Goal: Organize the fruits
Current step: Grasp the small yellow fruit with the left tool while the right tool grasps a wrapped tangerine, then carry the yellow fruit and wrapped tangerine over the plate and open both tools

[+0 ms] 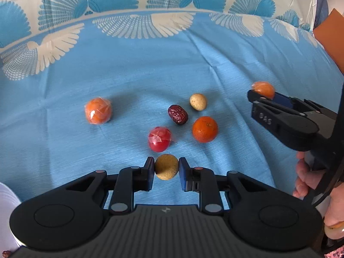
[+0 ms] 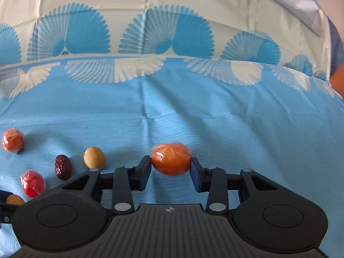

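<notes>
My left gripper [image 1: 166, 167] is shut on a tan round fruit [image 1: 166, 166], just above the blue cloth. My right gripper [image 2: 171, 164] is shut on a plastic-wrapped orange [image 2: 171, 159]; in the left wrist view that gripper [image 1: 261, 94] holds it at the right. On the cloth lie a wrapped red tomato [image 1: 160, 138], a bare orange [image 1: 205, 129], a dark red jujube [image 1: 177, 114], a pale tan fruit [image 1: 198, 101] and a second wrapped orange [image 1: 98, 111]. The right wrist view shows the tomato [image 2: 32, 183], jujube [image 2: 62, 166], pale fruit [image 2: 94, 158] and wrapped orange [image 2: 12, 143] at lower left.
The blue cloth with a white fan pattern [image 1: 150, 64] covers the whole surface and rises at the back. An orange flat object [image 1: 331, 40] stands at the far right edge. A hand [image 1: 305, 178] holds the right gripper's handle.
</notes>
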`<state>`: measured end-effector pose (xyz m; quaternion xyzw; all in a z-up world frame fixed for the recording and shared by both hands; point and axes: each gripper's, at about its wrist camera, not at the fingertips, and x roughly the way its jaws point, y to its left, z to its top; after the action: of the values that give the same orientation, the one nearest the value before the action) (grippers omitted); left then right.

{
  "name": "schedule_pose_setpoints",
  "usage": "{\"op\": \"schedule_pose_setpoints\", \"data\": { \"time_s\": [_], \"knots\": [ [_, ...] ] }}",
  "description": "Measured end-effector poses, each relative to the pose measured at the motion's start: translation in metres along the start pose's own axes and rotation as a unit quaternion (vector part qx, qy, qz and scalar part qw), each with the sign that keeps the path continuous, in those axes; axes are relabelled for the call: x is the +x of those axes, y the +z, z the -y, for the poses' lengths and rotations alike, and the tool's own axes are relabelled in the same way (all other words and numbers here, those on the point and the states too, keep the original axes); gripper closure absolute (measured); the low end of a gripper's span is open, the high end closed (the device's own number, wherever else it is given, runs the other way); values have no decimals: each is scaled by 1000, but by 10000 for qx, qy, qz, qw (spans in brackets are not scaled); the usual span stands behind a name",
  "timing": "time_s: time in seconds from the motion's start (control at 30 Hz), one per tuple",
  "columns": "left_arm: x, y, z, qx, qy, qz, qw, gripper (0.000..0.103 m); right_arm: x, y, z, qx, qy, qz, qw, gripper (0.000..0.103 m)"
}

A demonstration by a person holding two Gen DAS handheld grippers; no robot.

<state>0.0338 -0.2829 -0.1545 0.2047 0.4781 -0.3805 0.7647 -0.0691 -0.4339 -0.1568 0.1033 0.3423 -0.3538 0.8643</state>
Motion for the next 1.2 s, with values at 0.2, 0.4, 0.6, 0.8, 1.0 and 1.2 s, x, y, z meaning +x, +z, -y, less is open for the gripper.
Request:
{"op": "schedule_pose_setpoints", "data": {
  "time_s": [0.2,0.4,0.6,0.8,1.0,1.2],
  "knots": [
    [-91,-22,-27,-182,164,379,9990,77,-89,10,21,315,19,516,9982,62],
    [-180,-64,-62,-481,520,531,9961,77,-187,6,10,486,550,794,9941,62],
    [-255,-127,-96,-865,829,576,9911,77,-270,-8,-30,220,1260,754,9889,62],
    [-305,-195,-117,-1203,843,594,9874,77,-338,-35,-84,-360,1948,520,9788,62],
    [-338,-247,-138,-1551,844,779,9812,77,-387,-61,-135,-772,2466,196,9658,62],
    [-358,-273,-157,-1793,993,1032,9733,77,-413,-73,-167,-1202,2656,159,9564,62]
  ]
}}
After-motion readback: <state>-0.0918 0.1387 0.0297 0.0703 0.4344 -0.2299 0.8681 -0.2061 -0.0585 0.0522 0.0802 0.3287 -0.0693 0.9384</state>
